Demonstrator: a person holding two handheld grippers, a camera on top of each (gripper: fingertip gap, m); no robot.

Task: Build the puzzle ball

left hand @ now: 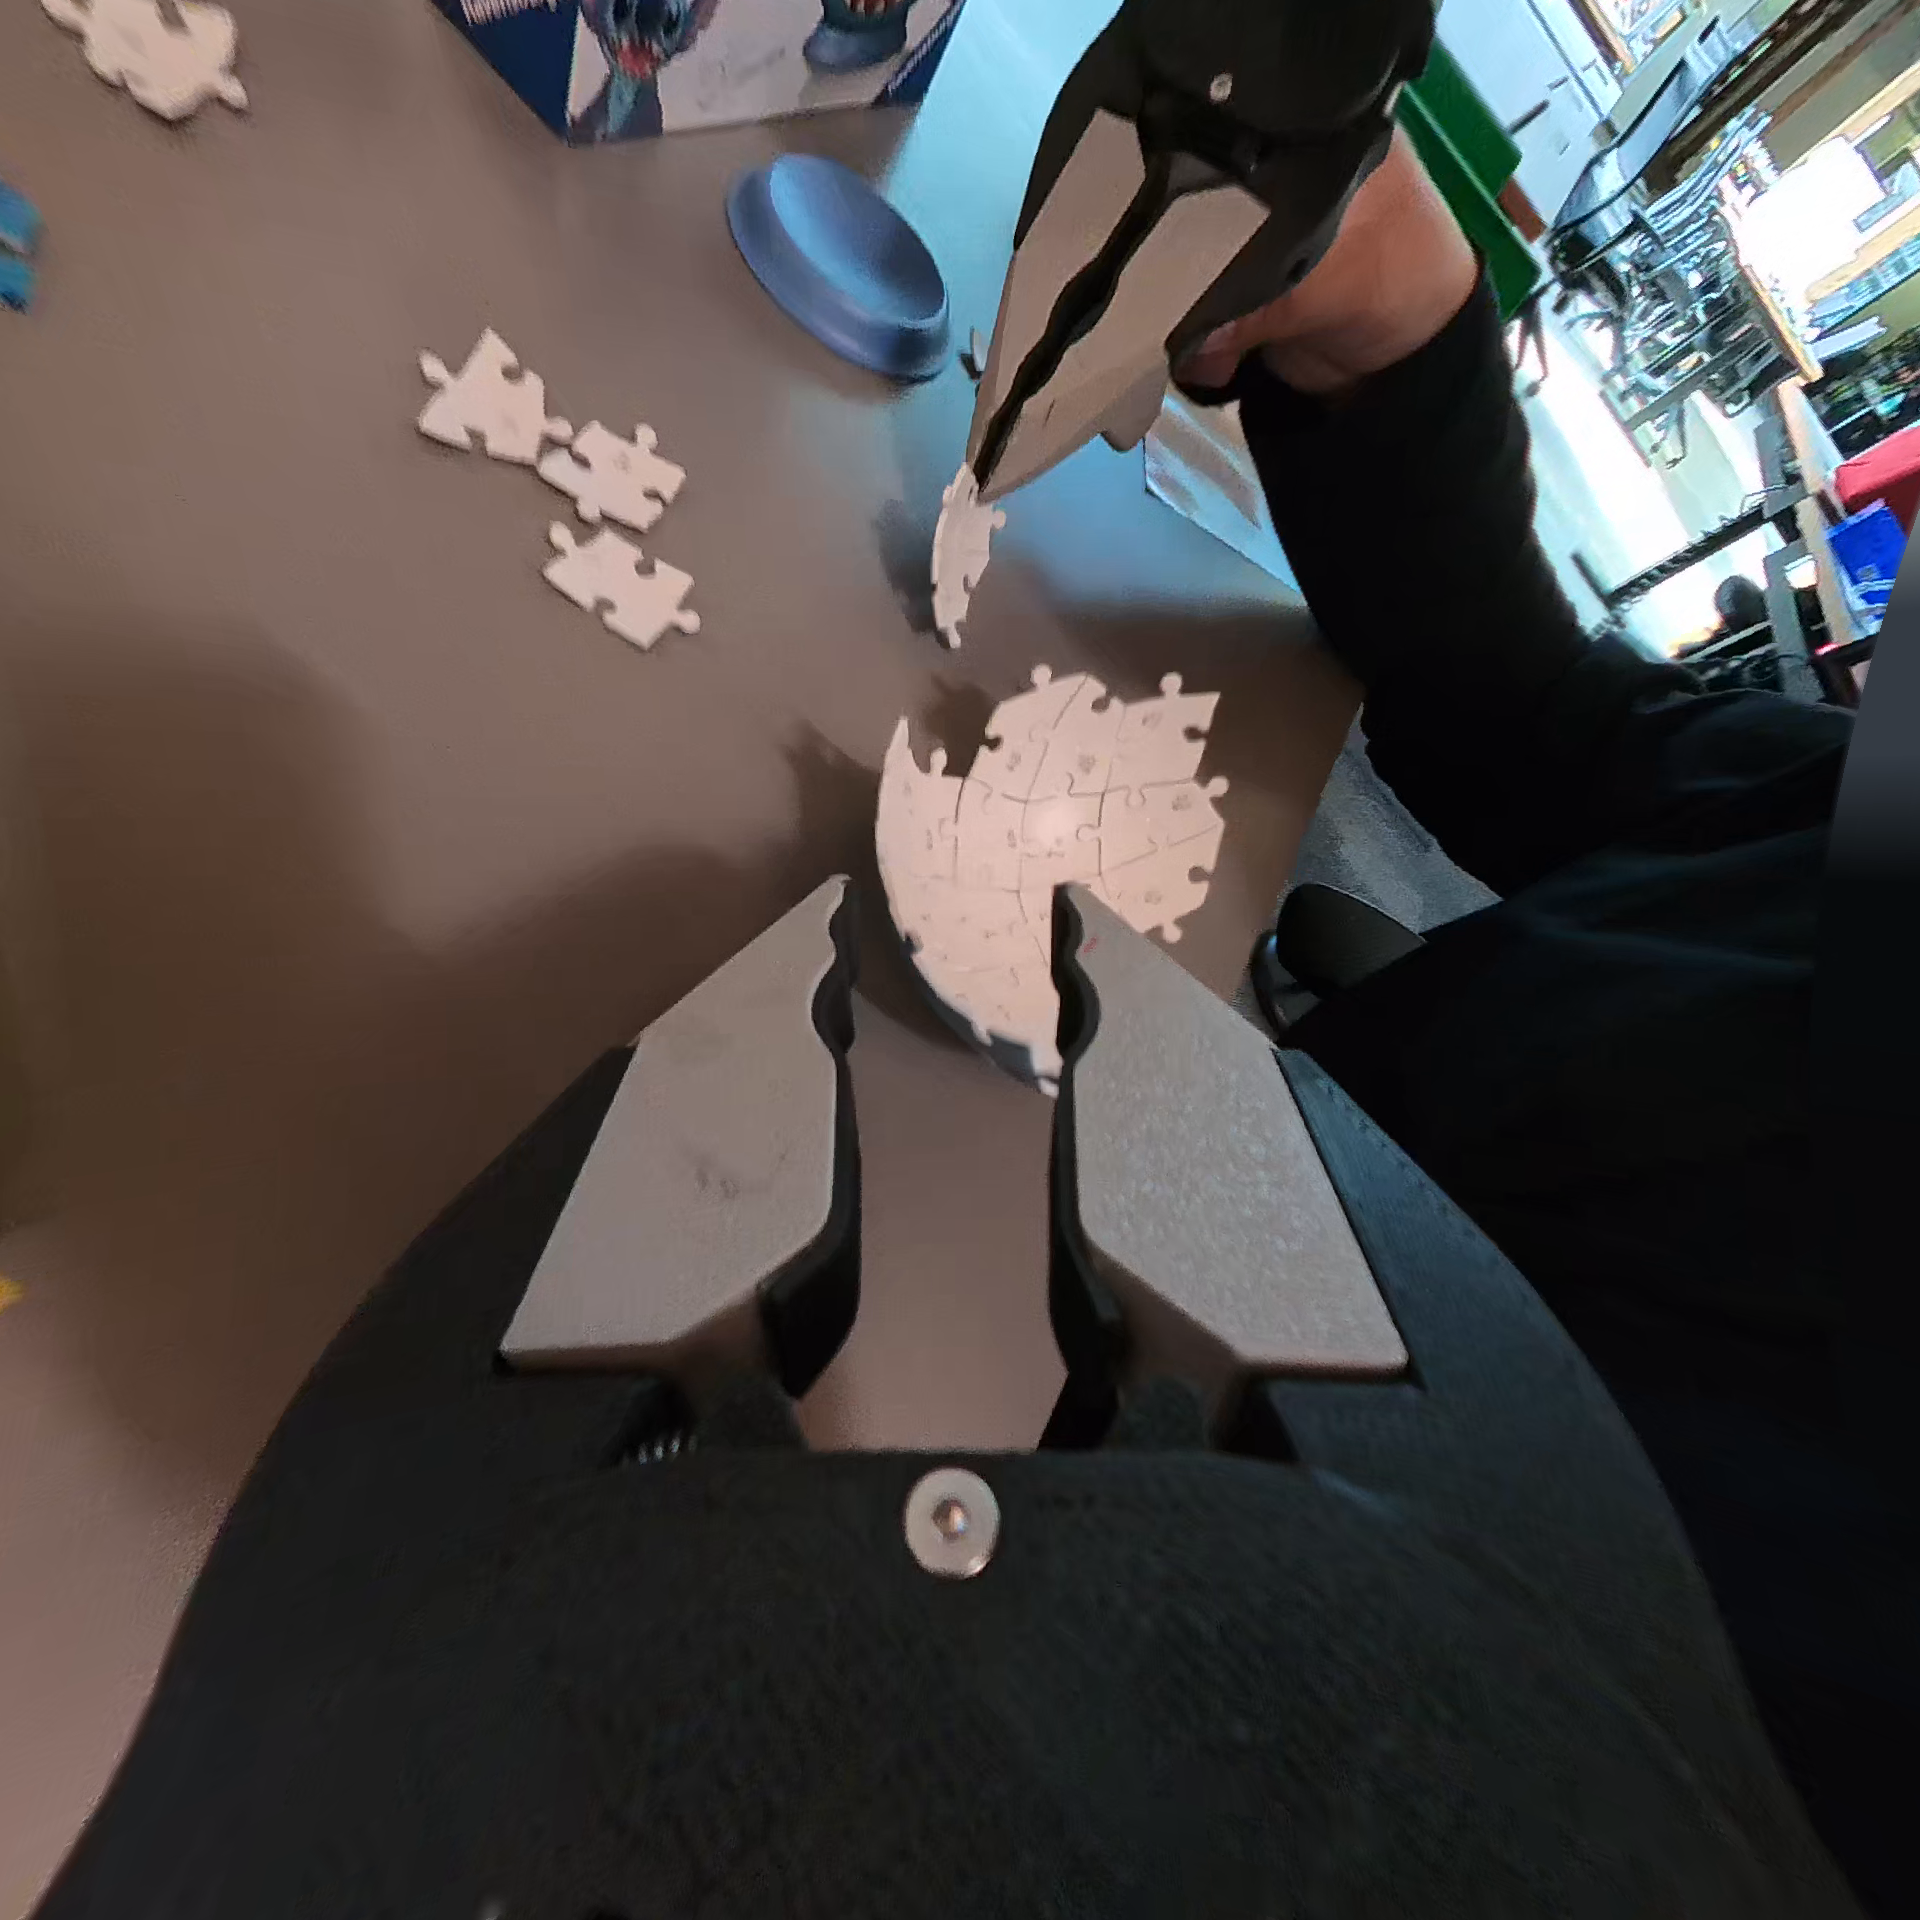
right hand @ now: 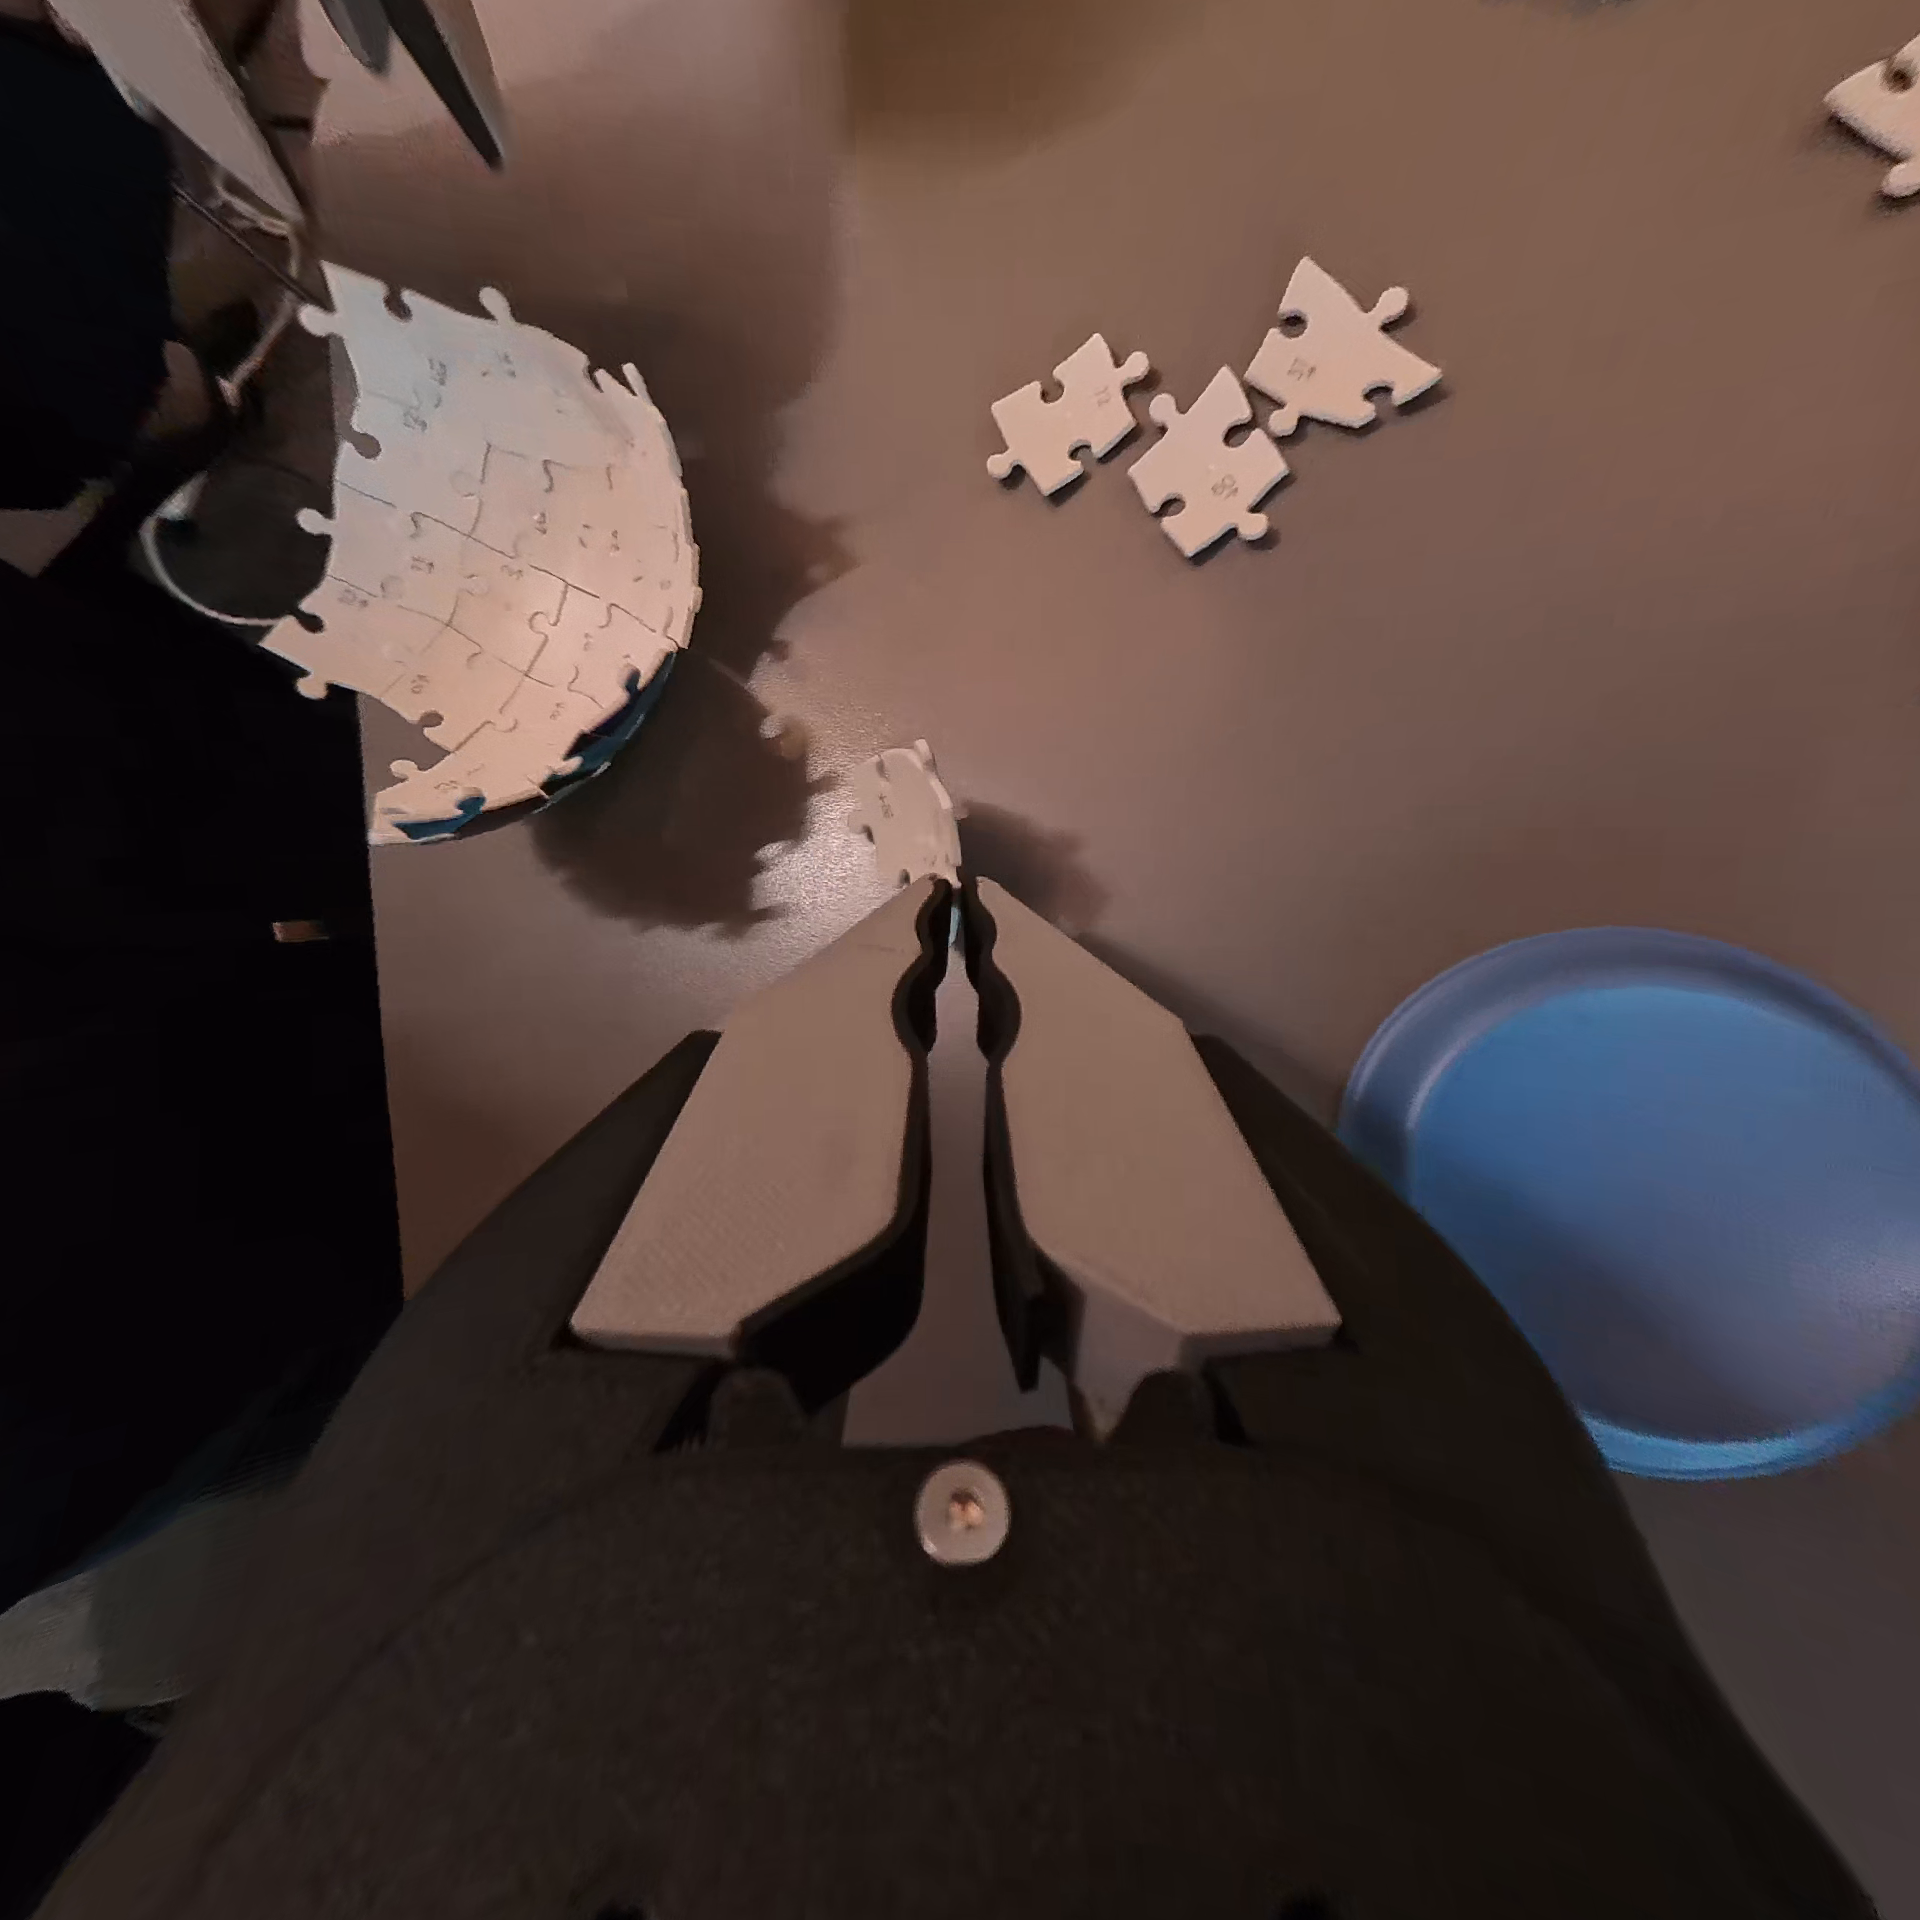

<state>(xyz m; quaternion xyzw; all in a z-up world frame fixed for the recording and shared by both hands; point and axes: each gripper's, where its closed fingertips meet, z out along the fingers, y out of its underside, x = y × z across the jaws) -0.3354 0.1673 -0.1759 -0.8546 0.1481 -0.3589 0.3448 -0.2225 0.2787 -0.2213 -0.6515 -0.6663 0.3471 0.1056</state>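
The partly built puzzle ball (left hand: 1049, 821) is a white curved shell with a blue outside, lying on the grey table (left hand: 312, 831) near its edge; it also shows in the right wrist view (right hand: 499, 540). My left gripper (left hand: 956, 914) is open, its fingertips at the shell's near rim, with nothing gripped. My right gripper (right hand: 956, 896) is shut on a curved white puzzle piece (right hand: 909, 821) and holds it just above the table, apart from the shell. From the left wrist view, the right gripper (left hand: 992, 480) holds that piece (left hand: 961, 556) beyond the shell.
Three loose white pieces (left hand: 608, 478) lie left of the shell, also in the right wrist view (right hand: 1210, 473). A blue round stand (left hand: 842, 270) (right hand: 1642, 1195) and the puzzle box (left hand: 675, 62) sit further back. More pieces (left hand: 156, 52) lie at the far left. A dark-sleeved arm (left hand: 1455, 582) crosses the table edge. The gap from one gripper's tips to the other's is roughly 15 cm.
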